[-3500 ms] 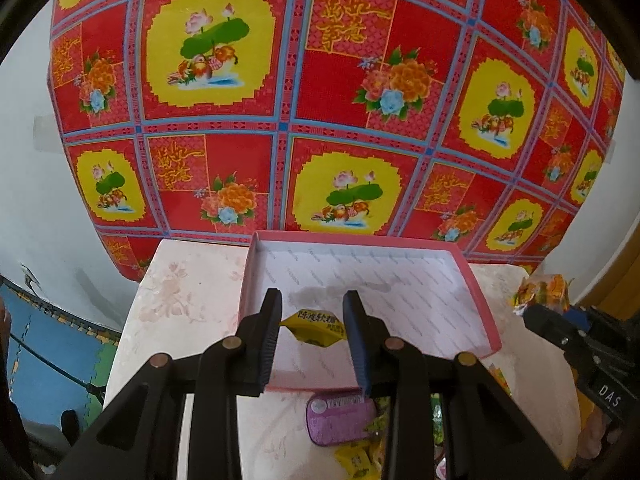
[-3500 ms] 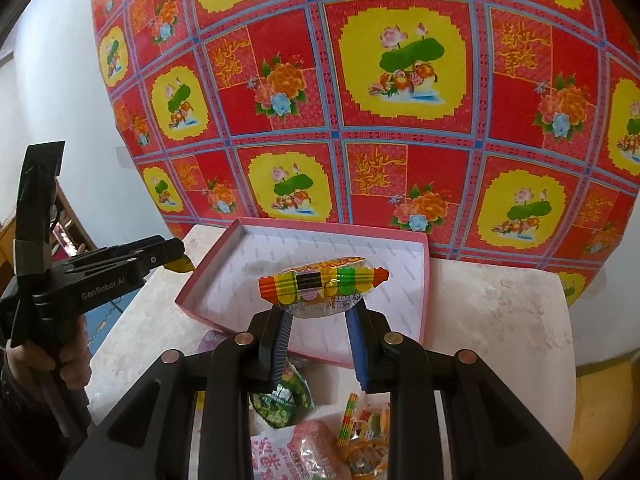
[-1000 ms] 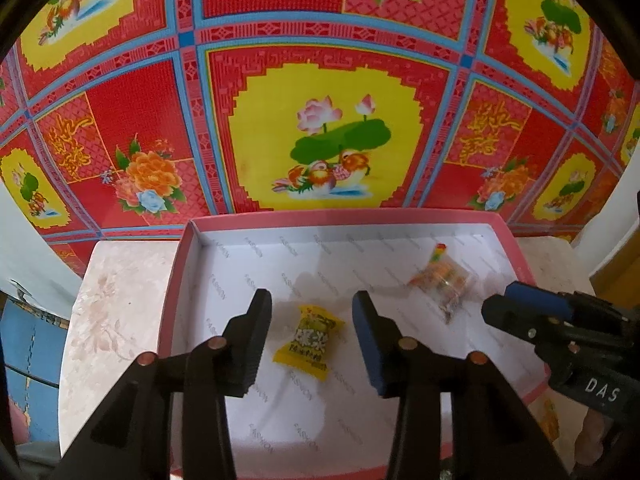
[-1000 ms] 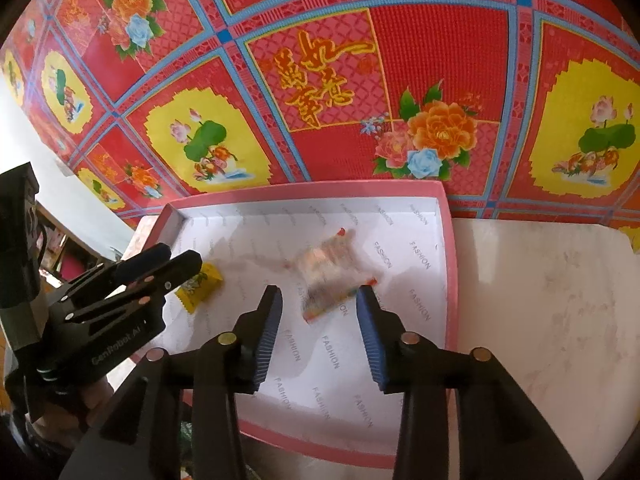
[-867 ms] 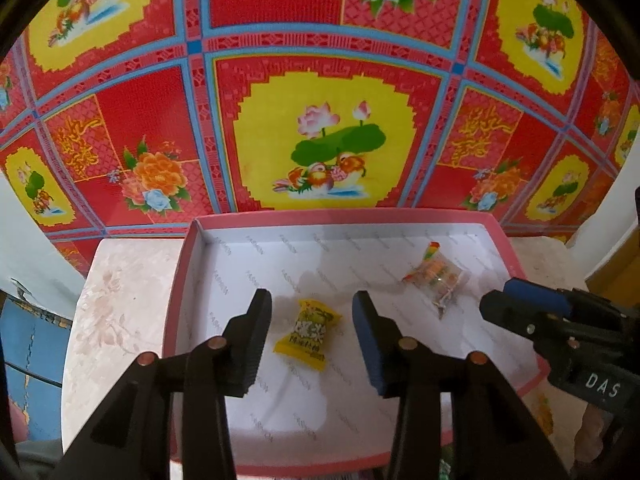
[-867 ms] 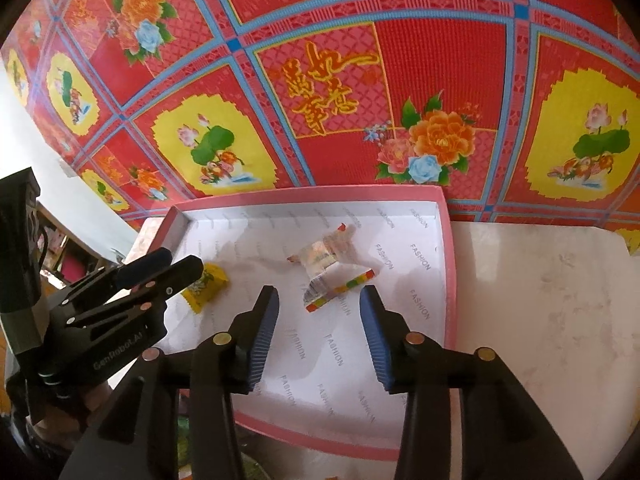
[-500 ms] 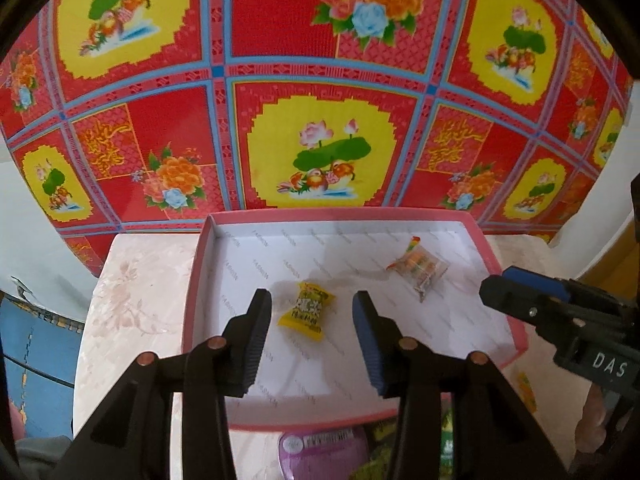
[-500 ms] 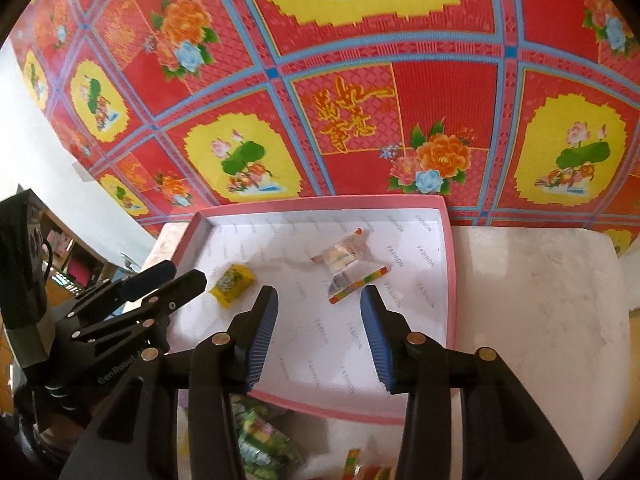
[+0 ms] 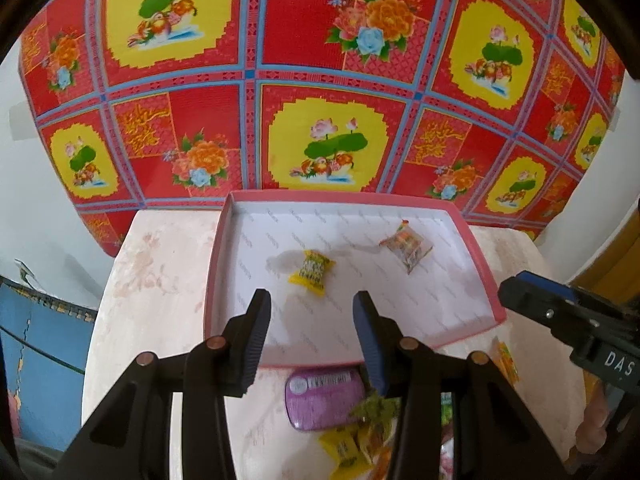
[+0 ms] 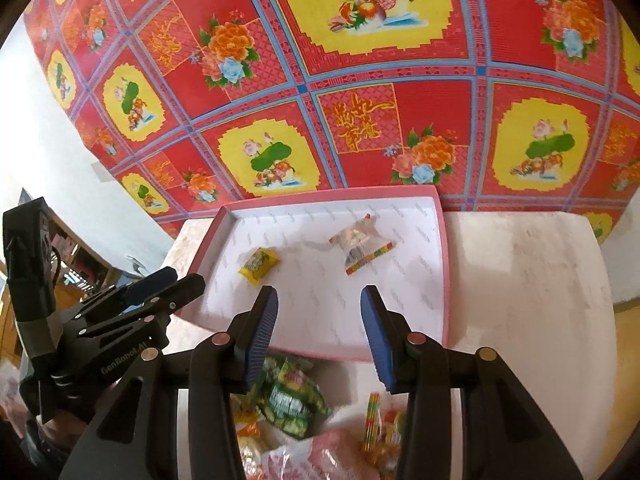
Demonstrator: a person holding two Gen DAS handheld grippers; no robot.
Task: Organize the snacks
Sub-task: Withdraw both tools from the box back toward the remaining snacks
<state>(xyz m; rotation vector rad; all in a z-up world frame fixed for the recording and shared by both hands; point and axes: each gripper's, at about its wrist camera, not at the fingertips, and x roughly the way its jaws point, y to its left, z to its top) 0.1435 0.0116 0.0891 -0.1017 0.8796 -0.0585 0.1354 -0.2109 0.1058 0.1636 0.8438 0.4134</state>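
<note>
Right now my left gripper (image 9: 308,330) stands with jaws apart and nothing between them; the small yellow wrapped snack (image 9: 312,271) lies just ahead of its tips inside the shallow pink-rimmed cardboard tray (image 9: 212,280). My right gripper (image 10: 319,322) is likewise parted and empty, with the clear rainbow-edged candy packet (image 10: 360,250) ahead of it in that tray.
</note>
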